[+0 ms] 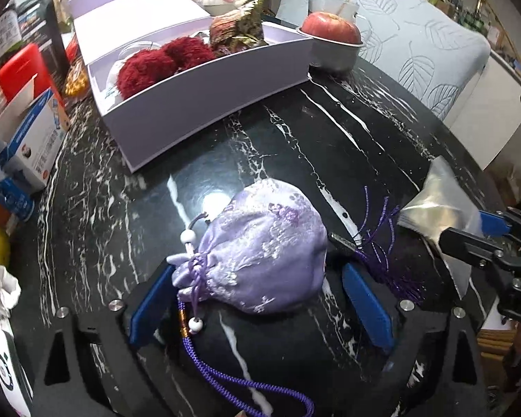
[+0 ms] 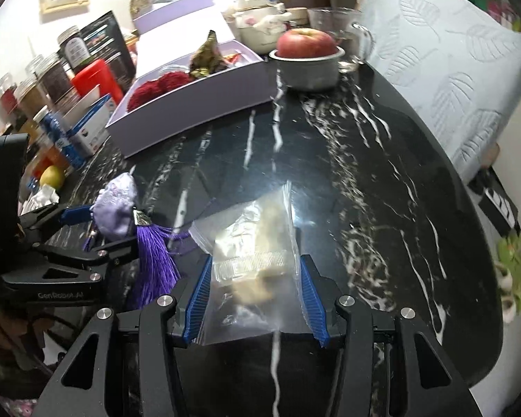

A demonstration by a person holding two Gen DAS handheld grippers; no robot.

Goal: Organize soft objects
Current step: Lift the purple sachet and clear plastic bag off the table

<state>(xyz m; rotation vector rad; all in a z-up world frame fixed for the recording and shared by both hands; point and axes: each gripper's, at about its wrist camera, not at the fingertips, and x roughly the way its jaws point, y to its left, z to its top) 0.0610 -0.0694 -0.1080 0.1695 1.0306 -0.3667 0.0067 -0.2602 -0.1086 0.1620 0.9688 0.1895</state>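
The purple box [image 1: 204, 104] in the upper left already holds red fluffy balls [image 1: 163, 60]. The purple pouch [image 1: 263, 243] lies on the table between the spread left gripper [image 1: 257, 295], not pinched. The right gripper [image 2: 255, 299] pinches a clear bag [image 2: 250, 243]. Both seem left to pack.

Right hand-held gripper [image 2: 255, 299] clamping clear bag [image 2: 250, 260], lilac pouch [image 2: 116, 208] left

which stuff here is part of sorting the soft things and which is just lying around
Part of the job: purple pouch, clear bag, lilac box, red pompoms, left gripper, right gripper.

Lying around: apple, metal bowl, blue carton, jars.
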